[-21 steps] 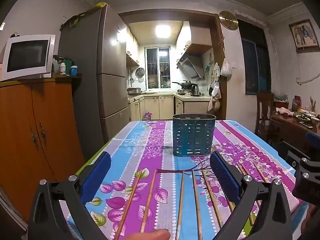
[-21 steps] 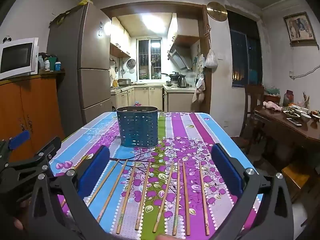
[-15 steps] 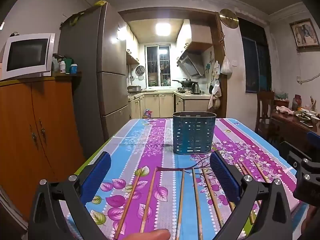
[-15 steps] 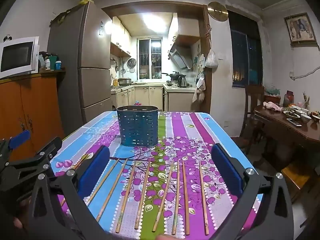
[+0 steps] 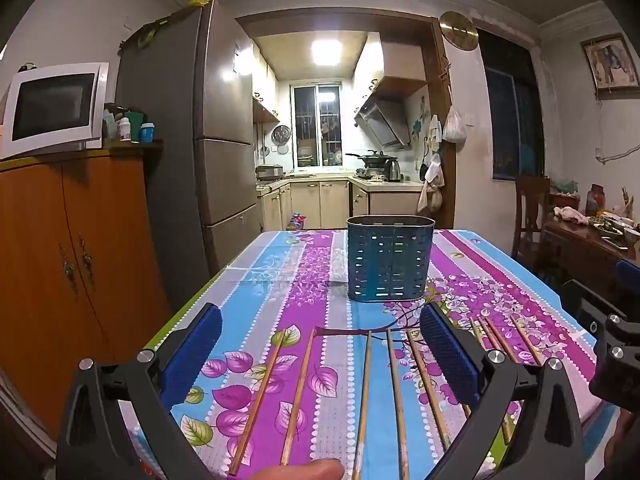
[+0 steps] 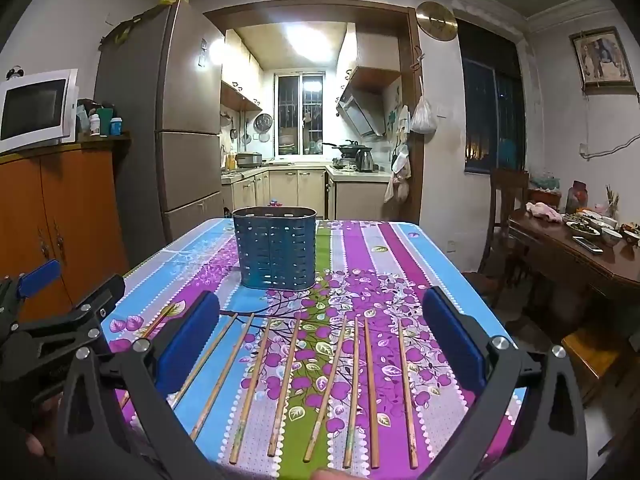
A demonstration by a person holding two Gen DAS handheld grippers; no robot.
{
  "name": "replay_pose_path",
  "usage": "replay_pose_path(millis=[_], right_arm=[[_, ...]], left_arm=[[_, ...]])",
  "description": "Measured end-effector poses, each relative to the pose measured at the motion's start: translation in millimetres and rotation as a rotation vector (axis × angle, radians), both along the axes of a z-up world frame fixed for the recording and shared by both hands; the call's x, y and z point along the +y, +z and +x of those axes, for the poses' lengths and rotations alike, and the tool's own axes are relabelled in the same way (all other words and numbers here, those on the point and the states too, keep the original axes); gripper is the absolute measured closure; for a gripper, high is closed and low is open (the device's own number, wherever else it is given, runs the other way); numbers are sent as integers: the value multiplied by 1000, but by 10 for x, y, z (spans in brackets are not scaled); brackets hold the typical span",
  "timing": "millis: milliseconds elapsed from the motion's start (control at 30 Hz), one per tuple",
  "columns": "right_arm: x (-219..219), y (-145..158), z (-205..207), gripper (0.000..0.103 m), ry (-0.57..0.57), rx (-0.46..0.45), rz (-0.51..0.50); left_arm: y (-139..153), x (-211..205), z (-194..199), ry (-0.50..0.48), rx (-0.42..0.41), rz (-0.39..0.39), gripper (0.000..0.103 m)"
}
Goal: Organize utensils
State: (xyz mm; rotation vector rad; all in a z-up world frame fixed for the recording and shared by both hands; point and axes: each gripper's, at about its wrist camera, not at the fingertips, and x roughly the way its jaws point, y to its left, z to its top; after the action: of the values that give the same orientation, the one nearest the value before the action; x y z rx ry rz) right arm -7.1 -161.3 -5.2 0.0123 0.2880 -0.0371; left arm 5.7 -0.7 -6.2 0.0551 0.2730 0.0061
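Several wooden chopsticks (image 5: 366,396) lie side by side on the near part of the flowered tablecloth; they also show in the right wrist view (image 6: 326,388). A blue perforated utensil holder (image 5: 389,258) stands upright beyond them, mid-table, also seen in the right wrist view (image 6: 276,248). My left gripper (image 5: 320,356) is open and empty, hovering above the left chopsticks. My right gripper (image 6: 320,340) is open and empty above the right chopsticks. Each gripper shows at the edge of the other's view.
The table (image 6: 404,240) has its left edge near an orange cabinet (image 5: 60,264) and a grey fridge (image 5: 200,152). A wooden side table with dishes (image 6: 580,248) and a chair (image 6: 504,200) stand to the right. The kitchen lies beyond.
Both views have shifted very slightly; the grippers stay open and the chopsticks and holder have not moved.
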Motion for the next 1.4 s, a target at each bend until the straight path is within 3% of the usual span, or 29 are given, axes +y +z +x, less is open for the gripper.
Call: replay_pose_path(millis=[1033,1300,1400], right_arm=[[-38,-3,6,5,-21,25,-3],[-23,1,-6,5,-18,25,-7],[-66,27,-21,5,-44,14,-26]], left_arm=[[-101,-29,47,21,55,60,4],[-101,-42,26,29,37,82,4],[8,176,48,93,-25,86,4]])
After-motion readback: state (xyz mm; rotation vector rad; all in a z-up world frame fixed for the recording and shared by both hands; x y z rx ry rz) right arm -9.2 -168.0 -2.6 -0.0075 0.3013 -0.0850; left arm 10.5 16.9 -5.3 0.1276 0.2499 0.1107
